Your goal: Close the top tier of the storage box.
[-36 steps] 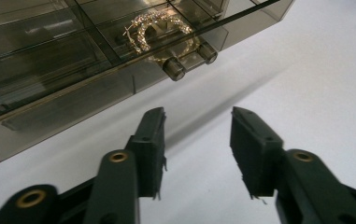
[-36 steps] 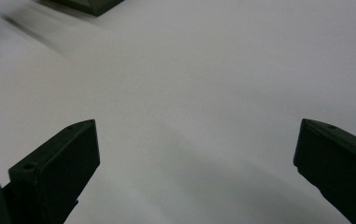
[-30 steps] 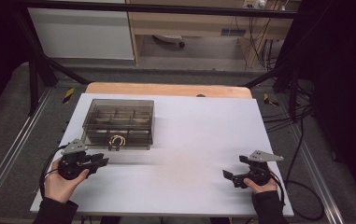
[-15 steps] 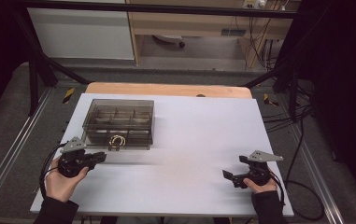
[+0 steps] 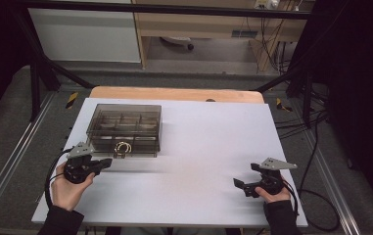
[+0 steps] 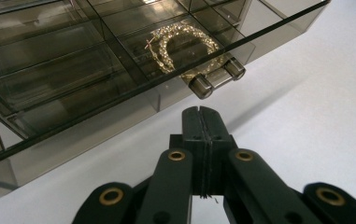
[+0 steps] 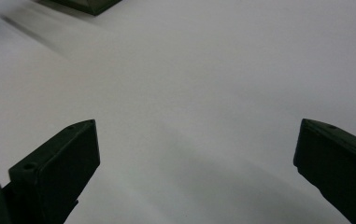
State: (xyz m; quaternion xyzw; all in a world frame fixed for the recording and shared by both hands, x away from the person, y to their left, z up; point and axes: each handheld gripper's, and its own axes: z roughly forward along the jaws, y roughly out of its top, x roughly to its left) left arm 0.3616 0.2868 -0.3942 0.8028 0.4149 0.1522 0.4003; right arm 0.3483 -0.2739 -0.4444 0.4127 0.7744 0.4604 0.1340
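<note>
jaws of the left gripper [image 6: 202, 114] have just been closing and now meet on nothing, aimed at the latch [image 6: 217, 78] of the smoky box [image 5: 124, 128], likely to nudge it open; gold hoops [image 6: 185, 49] lie in a front compartment. right gripper [image 5: 245, 186] rests apart, jaws spread wide

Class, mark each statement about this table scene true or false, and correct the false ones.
1. The left gripper has its jaws pressed together with nothing between them. True.
2. The right gripper is shut. False: its jaws stand wide apart over the bare table.
3. The gold hoops lie inside the smoky clear box. True.
4. The box lid is raised. False: it lies flat on the box.
5. The right gripper touches the box. False: it is far across the table.
</note>
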